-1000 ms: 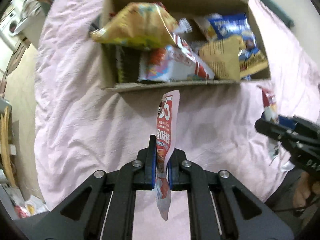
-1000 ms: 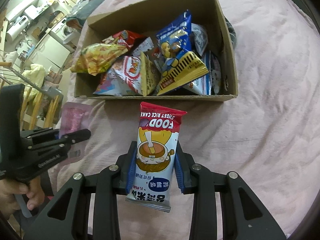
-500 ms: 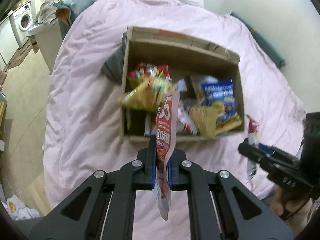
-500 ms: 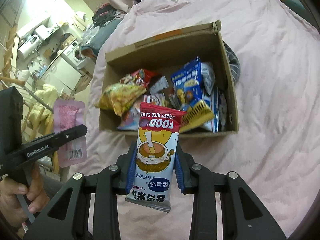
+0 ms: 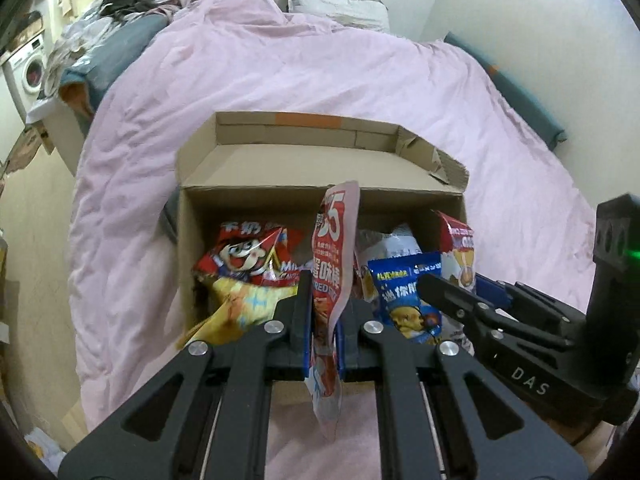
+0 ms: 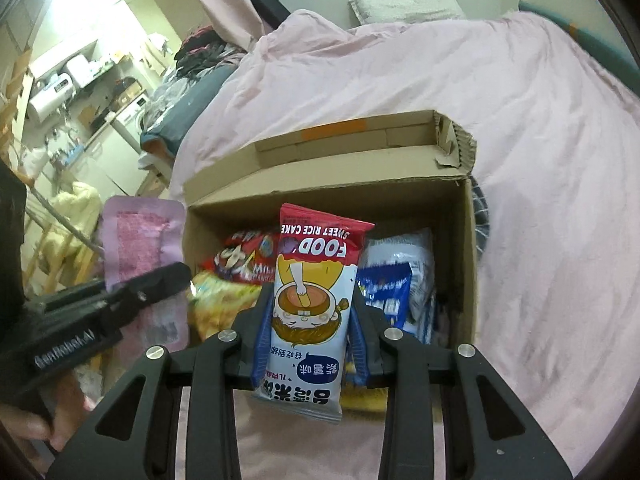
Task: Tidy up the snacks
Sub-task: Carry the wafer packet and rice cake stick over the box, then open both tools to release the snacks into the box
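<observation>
Left wrist view: the pink-and-red pouch (image 5: 334,264) stands edge-on between the closed pads of the left claw (image 5: 323,320), its long axis running up and away from the claw toward the cardboard box (image 5: 320,152). The box lies directly ahead and below on the pink bed cover (image 5: 248,72), already holding several snack bags (a red cartoon bag (image 5: 248,252) at its left, a blue one (image 5: 404,292) at its right). In the right wrist view, the right claw (image 6: 308,320) grips a rice cake packet (image 6: 314,300) by its sides, broad face to the camera and upside down, long axis likewise pointing at the box opening. Both claws hang near the box's front wall, side by side; neither looks clearly nearer. I judge the coming move a short forward carry over that wall, then release.
</observation>
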Demonstrator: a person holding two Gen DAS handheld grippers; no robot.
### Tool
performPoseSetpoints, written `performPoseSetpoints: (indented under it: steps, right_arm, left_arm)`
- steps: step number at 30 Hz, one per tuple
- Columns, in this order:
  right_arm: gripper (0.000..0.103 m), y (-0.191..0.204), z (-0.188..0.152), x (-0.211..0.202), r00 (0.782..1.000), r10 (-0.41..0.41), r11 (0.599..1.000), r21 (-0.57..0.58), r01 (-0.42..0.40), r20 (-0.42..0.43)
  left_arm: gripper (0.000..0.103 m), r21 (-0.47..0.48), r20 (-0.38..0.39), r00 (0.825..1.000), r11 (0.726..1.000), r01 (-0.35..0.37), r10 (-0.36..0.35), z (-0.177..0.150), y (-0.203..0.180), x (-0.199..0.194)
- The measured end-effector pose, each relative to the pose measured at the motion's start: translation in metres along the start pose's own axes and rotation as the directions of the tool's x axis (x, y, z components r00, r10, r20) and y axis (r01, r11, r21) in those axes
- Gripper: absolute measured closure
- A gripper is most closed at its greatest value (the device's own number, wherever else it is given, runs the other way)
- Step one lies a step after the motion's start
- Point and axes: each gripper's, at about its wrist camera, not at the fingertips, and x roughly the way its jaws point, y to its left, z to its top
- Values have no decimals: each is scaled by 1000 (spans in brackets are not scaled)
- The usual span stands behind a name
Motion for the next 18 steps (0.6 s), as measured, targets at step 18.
performPoseSetpoints:
  steps: [18]
  right_arm:
    - [65, -39, 4, 20, 996, 87, 988, 131, -86, -3]
  left_arm:
    - [96, 19, -59, 998, 1000, -23, 24, 6, -11, 51]
